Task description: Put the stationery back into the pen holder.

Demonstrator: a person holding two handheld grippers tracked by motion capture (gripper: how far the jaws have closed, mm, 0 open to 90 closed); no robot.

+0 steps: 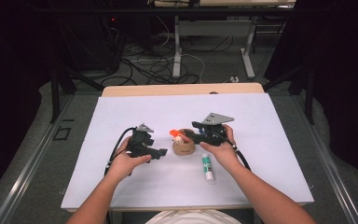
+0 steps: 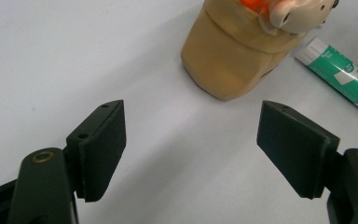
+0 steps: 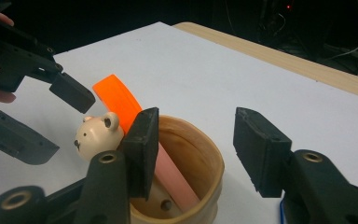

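The cup, mid-tabletop holding a bear-topped stick, could tip if the right claw, open over its rim, snags it; left claw open, empty.

Smooth wooden cup, matt paper

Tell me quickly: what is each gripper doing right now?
Left gripper: open, holding nothing.
Right gripper: open over the cup, holding nothing.
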